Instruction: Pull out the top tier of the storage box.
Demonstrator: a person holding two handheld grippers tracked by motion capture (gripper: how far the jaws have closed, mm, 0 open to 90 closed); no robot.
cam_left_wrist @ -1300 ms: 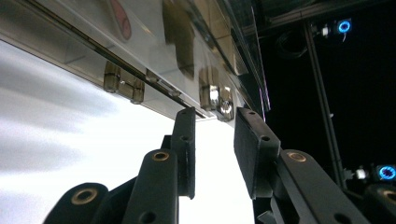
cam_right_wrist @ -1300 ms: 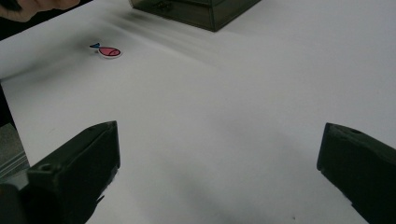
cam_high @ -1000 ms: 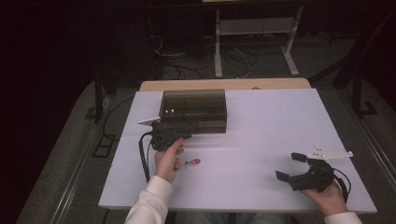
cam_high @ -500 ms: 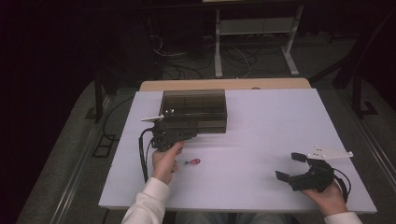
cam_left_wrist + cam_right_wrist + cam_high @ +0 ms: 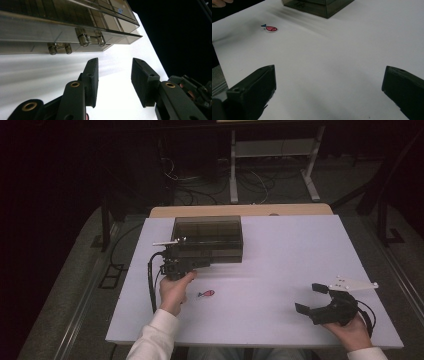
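Left gripper point(image 5: 186, 260) now nearer smoked plastic box point(image 5: 210, 237), jaws part-open, empty – risk: glancing off latch point(image 5: 90, 40), shoving box. Right gripper point(image 5: 316, 301) wide open, empty.

Worktop point(image 5: 280, 270) viewed from above; box point(image 5: 62, 22) seen close, low; box shared by all views.

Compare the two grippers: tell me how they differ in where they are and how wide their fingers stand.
The left gripper is up against the near side of the smoky box; the right gripper sits far from it, near the table's front right corner. The left gripper's fingers show a narrow gap, the right gripper's fingers a much wider one. Both are open, hold nothing and are black.
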